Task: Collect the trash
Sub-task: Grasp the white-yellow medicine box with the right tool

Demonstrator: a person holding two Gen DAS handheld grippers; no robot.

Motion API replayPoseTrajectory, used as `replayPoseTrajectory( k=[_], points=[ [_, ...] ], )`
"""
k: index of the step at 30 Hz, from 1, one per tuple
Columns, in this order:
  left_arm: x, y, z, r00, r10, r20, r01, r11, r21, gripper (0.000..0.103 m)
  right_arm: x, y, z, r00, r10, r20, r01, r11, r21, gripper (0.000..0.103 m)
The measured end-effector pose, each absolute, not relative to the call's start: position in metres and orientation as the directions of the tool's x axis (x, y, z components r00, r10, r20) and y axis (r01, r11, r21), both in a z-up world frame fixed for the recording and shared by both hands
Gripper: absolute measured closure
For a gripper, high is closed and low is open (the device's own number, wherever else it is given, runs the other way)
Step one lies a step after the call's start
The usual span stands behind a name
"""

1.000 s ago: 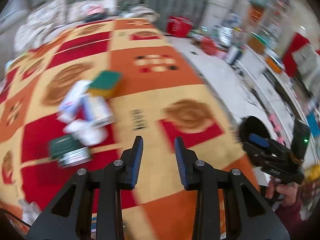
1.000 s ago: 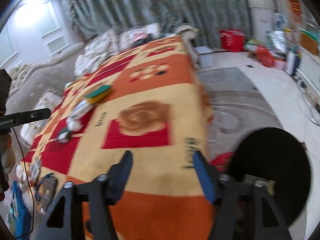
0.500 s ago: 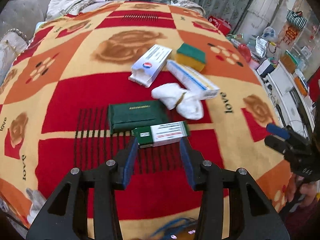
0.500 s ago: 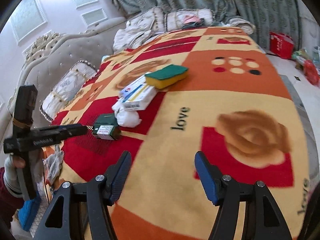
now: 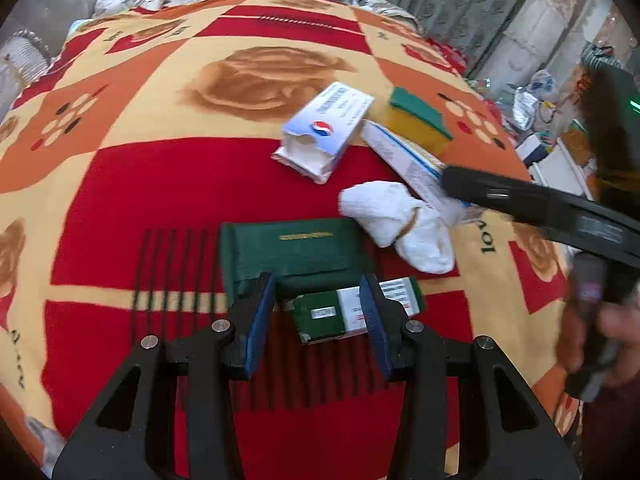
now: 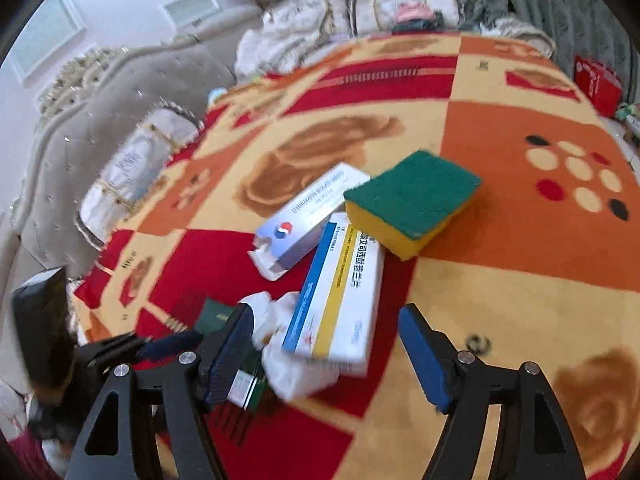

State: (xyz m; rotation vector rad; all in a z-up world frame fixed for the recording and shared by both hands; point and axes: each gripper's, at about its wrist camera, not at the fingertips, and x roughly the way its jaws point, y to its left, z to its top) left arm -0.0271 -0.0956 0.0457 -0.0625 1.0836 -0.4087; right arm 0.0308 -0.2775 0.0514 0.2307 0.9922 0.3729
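Both grippers had swung in over the blanket [image 5: 120, 184] since a second earlier, and their jaws had just been opening. On the left gripper [image 5: 318, 312] they stood apart around the small green-and-white box [image 5: 340, 312], pads not yet pressing it. On the right gripper [image 6: 324, 348] they stood wide around the end of the long white box [image 6: 340, 292], which lay on the crumpled tissue [image 5: 396, 220]. Both boxes looked light, stiff but crushable; the long flat sides seemed the best hold. The tissue looked soft.
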Motion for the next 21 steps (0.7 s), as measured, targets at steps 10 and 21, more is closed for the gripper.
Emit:
replayPoseTrajectory(
  k=[10,21],
  points=[
    [-0.056,-0.122,0.044,0.242,-0.487,-0.839,0.434,0.828,-0.355,0.061,-0.013,-0.307,0.058,0.538,0.379,-0.753,-0.223,0.925,0.307,0.056],
    [-0.058,-0.158,0.044,0.285,-0.403,-0.870,0.512,0.831,-0.217,0.046,-0.095,-0.339,0.030,0.491,0.222,-0.842,-0.221,0.967,0.126,0.056]
  ],
)
